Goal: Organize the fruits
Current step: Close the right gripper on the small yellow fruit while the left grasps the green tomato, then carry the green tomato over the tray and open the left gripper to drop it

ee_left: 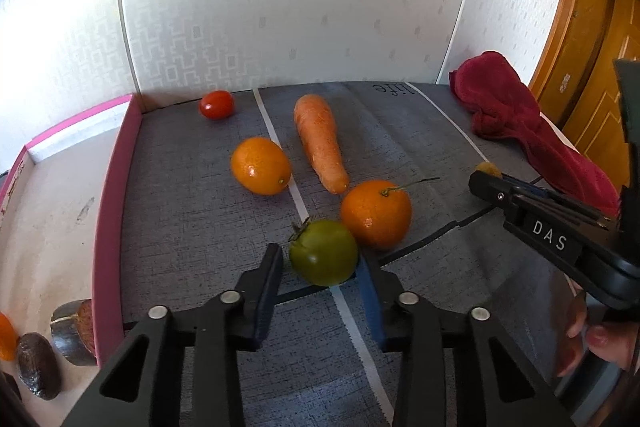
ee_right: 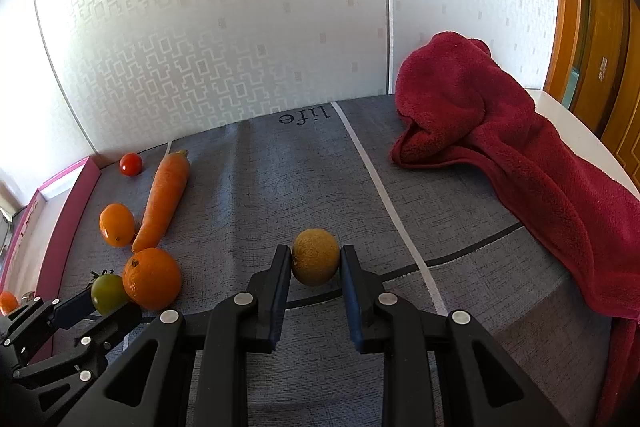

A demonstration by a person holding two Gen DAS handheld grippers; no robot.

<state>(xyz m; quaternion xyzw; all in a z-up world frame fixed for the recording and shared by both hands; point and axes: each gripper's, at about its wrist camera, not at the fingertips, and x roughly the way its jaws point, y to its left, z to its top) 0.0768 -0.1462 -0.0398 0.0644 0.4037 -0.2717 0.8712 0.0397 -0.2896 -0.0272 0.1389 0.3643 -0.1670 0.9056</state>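
My left tongs bracket the green tomato, right pad touching, left pad a gap away. My right tongs grip the brownish round fruit on the grey mat. An orange touches the tomato; carrot, second orange, cherry tomato lie beyond. Pink tray left.

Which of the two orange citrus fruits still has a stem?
The rounder orange, touching the green tomato; a thin stem curls from its top. The oval one left of the carrot has none.
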